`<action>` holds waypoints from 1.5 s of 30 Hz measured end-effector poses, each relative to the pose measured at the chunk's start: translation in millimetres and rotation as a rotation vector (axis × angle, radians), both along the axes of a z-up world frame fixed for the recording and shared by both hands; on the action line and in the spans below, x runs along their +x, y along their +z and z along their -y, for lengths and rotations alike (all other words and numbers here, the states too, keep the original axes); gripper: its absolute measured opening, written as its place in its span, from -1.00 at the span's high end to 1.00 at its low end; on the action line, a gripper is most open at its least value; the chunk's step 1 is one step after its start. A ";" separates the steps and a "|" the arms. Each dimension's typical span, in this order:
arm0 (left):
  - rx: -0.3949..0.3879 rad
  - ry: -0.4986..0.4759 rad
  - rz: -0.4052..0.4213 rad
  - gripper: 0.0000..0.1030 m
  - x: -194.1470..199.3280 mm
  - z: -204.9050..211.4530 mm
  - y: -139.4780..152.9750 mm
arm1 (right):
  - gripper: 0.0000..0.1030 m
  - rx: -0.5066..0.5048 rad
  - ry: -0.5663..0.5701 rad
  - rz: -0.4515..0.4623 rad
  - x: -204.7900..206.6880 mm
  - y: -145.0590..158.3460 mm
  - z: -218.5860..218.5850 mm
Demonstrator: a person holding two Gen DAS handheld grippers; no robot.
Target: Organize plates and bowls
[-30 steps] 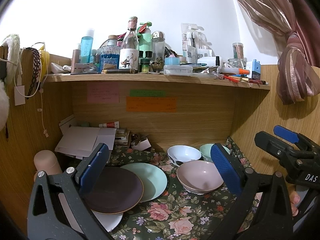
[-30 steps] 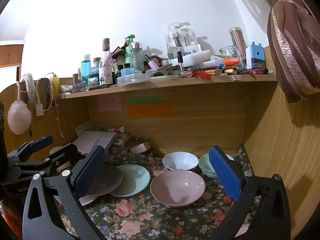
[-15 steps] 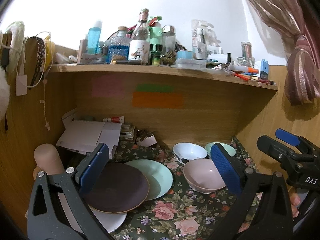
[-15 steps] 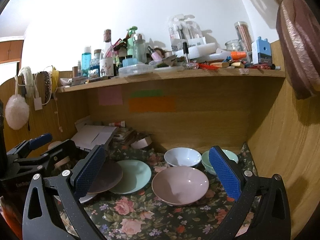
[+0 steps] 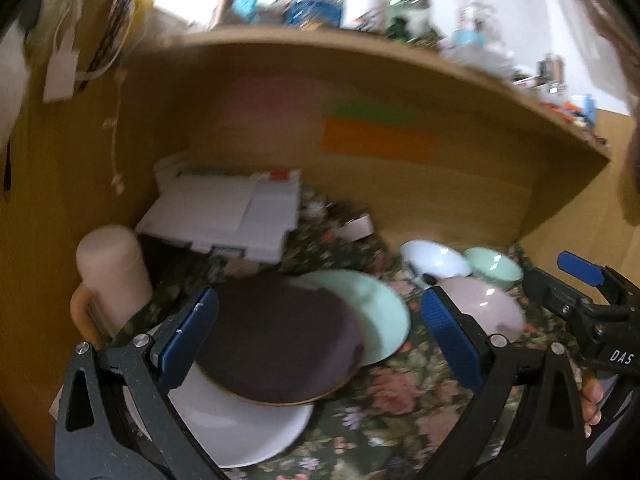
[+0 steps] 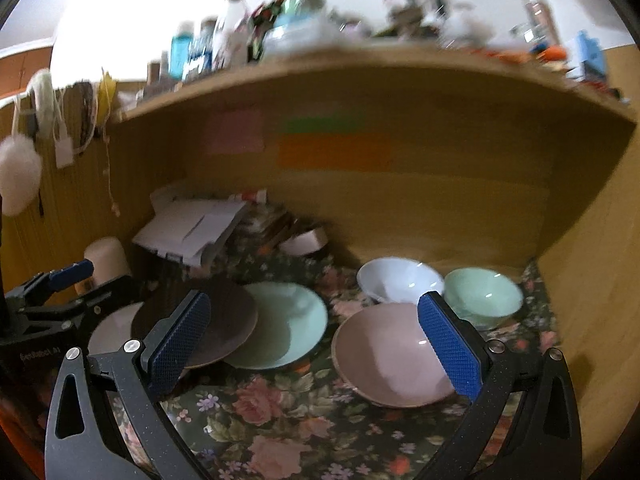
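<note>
Shelf-top bottles (image 6: 224,44) blur beyond reading; brown plate (image 5: 276,340) half-hides white plate (image 5: 240,428).

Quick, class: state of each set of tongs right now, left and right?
Left tongs: open, holding nothing, above the dark plate.
Right tongs: open, holding nothing, near the pink bowl.

Left gripper (image 5: 320,336): black speckled plastic arms, blue cross-hatched pads (image 5: 188,336), silver screws at pivots. Right gripper (image 6: 316,336): same build; white "DAS" lettering on its body, blue lever tab. Fingertips (image 5: 591,400) at right edge.
</note>
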State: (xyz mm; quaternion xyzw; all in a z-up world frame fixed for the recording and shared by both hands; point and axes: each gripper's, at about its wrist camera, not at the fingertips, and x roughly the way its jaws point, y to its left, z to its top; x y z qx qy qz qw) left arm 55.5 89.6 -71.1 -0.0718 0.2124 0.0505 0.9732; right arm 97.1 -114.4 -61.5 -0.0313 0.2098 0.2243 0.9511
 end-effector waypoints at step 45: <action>-0.212 0.030 -0.428 0.19 80.9 -117.9 -103.6 | 0.20 -0.155 0.234 -0.481 143.0 -116.1 -133.8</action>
